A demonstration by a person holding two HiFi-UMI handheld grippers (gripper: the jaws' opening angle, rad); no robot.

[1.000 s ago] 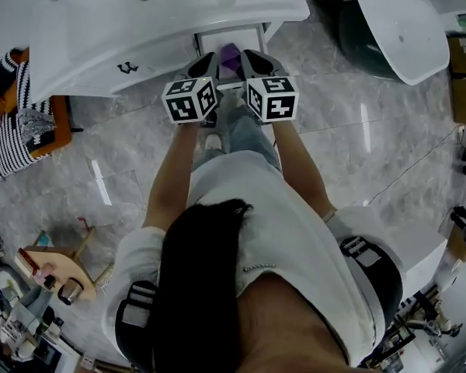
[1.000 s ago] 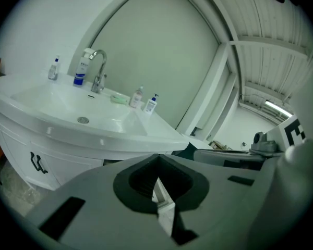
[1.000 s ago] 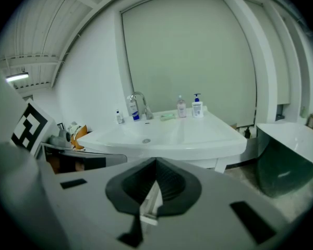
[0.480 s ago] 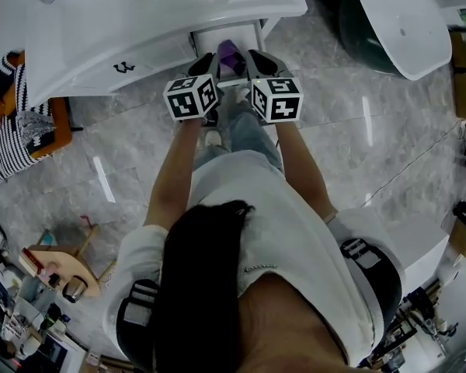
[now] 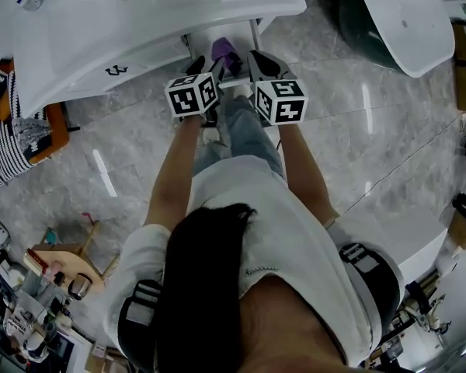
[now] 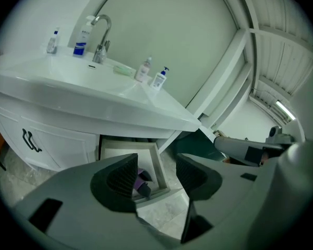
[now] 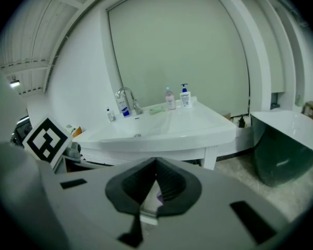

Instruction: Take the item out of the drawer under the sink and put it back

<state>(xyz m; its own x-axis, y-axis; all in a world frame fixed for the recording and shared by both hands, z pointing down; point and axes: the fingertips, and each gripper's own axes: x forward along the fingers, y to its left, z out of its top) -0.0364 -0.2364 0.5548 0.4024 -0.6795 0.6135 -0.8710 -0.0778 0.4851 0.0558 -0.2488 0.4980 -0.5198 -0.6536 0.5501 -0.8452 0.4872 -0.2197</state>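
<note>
The white drawer (image 5: 188, 43) under the sink stands pulled out, and a purple item (image 5: 224, 52) lies inside it. My left gripper (image 5: 207, 68) hovers over the drawer's front; its jaws have just been opening and stand open with nothing between the pads. In the left gripper view (image 6: 156, 166) the purple item (image 6: 142, 178) and the drawer (image 6: 110, 149) show through the gap, further off. My right gripper (image 5: 258, 64) hangs beside it, shut (image 7: 155, 165), and grips nothing that I can see. A sliver of the purple item (image 7: 157, 196) shows below its closed pads.
The white sink (image 5: 140, 22) with tap (image 6: 100, 35) and several bottles (image 6: 155, 77) overhangs the drawer. A cabinet door with a dark handle (image 6: 30, 139) is left of it. A white tub (image 5: 404, 22) and dark bin stand at the right. The person's legs (image 5: 245, 127) are below the grippers.
Both grippers have moved a little further toward the open drawer. The purple item still shows between them in the drawer.
</note>
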